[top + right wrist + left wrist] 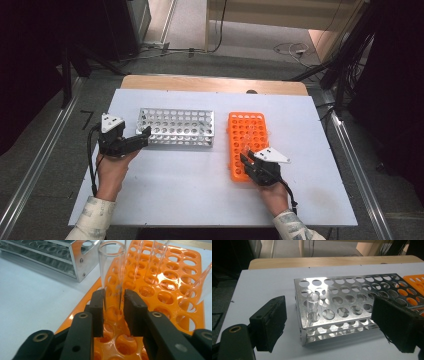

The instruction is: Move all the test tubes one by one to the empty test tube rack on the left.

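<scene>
My right tongs (113, 302) are clamped on a clear glass tube (112, 272) that stands upright in the orange rack (175, 287). The two pads press its lower wall from either side, just above the hole it sits in. That hole is in the rack's near corner, right under my right hand (274, 196). Beyond the gripped tube more clear tubes (157, 257) rise from the same rack, and one leans in from the right edge of the right gripper view.

My left tongs (329, 325) stand wide open and hold nothing. Between the spread pads, a little ahead of them, lies the near end of the metal rack (352, 302), with a single tube in metal rack (313, 306) upright in a hole near its front corner. The pads touch neither that tube nor the rack.

I judge the job to be carrying tubes from the orange rack across to the metal one. One tube is already seated there, and nearly all its other holes look empty. The tube in my right tongs is gripped but not yet lifted out of its hole. It still has to be raised, taken to the rack on my left and lowered into a free hole. The several tubes behind it are left to follow, so the work looks to be at an early stage.
</scene>
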Demonstrator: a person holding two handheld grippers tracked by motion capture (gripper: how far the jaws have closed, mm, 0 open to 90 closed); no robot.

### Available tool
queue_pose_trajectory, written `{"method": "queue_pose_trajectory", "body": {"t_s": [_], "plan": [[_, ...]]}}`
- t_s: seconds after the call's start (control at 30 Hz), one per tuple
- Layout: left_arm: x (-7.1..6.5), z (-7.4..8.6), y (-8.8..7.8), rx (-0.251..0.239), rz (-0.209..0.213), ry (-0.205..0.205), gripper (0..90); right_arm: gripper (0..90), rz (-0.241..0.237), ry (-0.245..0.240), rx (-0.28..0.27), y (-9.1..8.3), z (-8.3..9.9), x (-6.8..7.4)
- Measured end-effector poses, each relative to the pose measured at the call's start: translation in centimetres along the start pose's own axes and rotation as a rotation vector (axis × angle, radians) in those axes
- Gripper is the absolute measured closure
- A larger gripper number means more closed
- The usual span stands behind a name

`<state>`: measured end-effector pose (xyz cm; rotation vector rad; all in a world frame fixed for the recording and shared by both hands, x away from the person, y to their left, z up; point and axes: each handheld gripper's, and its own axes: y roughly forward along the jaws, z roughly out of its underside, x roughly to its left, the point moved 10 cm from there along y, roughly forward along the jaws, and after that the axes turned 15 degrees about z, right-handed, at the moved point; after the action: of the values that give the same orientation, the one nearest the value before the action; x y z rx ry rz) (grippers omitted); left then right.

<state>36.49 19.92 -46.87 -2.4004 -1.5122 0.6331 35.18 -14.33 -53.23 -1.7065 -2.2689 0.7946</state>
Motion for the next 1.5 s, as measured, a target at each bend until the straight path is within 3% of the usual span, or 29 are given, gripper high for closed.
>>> {"method": "queue_pose_trajectory", "body": {"t_s": [0.17, 0.83, 1.1, 1.5], "plan": [[-0.1, 0.1, 0.1, 0.007, 0.001, 0.001, 13.1, 72.7, 0.005, -0.005, -0.011, 0.0, -0.1, -0.1], [-0.6, 0.3, 0.4, 0.024, 0.013, 0.014, 13.0, 73.2, -0.020, 0.022, -0.067, -2.1, -2.0, -0.5], [-0.9, 0.3, 0.4, 0.025, 0.016, 0.024, 13.0, 73.2, -0.058, 0.015, -0.089, -3.6, -2.8, 0.5], [-1.9, 0.6, 0.8, 0.036, 0.034, 0.035, 12.9, 73.1, -0.109, -0.007, -0.075, -3.7, -2.8, 2.1]]}}
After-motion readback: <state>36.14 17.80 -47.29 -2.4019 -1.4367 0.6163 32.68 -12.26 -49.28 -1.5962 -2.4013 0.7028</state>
